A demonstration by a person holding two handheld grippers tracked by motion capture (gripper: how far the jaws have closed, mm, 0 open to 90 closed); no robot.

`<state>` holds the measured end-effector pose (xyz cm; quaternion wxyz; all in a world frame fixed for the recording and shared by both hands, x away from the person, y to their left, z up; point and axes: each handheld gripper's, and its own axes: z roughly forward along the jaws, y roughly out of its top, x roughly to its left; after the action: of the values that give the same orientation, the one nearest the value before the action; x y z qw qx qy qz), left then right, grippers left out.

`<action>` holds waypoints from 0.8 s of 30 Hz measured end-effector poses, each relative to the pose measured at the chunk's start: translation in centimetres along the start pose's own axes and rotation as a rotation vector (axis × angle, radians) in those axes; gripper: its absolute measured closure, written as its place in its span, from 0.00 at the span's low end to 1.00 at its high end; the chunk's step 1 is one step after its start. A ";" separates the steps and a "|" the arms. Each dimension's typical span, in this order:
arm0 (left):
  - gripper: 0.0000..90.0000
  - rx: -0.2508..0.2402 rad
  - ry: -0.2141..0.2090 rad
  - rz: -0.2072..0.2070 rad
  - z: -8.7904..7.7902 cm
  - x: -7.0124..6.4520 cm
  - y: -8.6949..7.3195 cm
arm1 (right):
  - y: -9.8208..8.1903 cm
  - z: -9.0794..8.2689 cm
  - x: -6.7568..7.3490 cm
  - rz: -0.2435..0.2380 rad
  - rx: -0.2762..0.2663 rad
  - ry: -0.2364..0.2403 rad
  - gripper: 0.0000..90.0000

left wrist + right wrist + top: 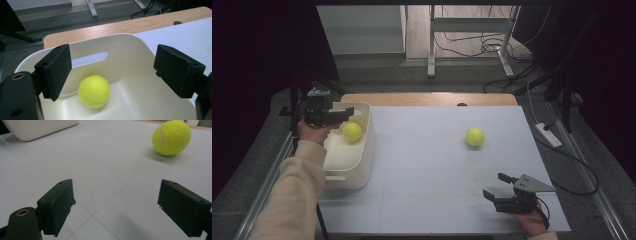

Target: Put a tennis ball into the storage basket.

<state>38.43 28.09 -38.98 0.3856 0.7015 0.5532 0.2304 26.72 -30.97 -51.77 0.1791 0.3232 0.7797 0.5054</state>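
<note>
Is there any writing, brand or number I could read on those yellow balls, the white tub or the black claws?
None can be read: the tennis ball in the tub, the tennis ball on the table, the white tub and both grippers' black jaws show no legible text; the table ball shows just its white seam.

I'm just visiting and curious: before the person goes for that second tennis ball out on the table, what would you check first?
1. First tennis ball lies inside the white bin: ok.
2. Left gripper has let go, jaws apart above the ball with nothing between the pads: ok.
3. Second tennis ball sits alone on the table, nothing around it: ok.
4. Right gripper is open and empty, ready to grasp: ok.
5. Table between the right gripper and the second ball is free of obstacles: ok.
6. Whether the second ball is at rest or rolling: cannot tell.
</note>
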 end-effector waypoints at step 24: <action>0.19 -0.098 -0.219 0.113 -1.9 -5.8 -0.3 | 0.1 0.0 -0.2 0.017 -0.016 -0.007 0.16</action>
<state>35.18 23.09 -37.45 0.4639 0.7330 0.4553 0.2005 26.93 -31.08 -51.67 0.1802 0.3301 0.7724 0.5119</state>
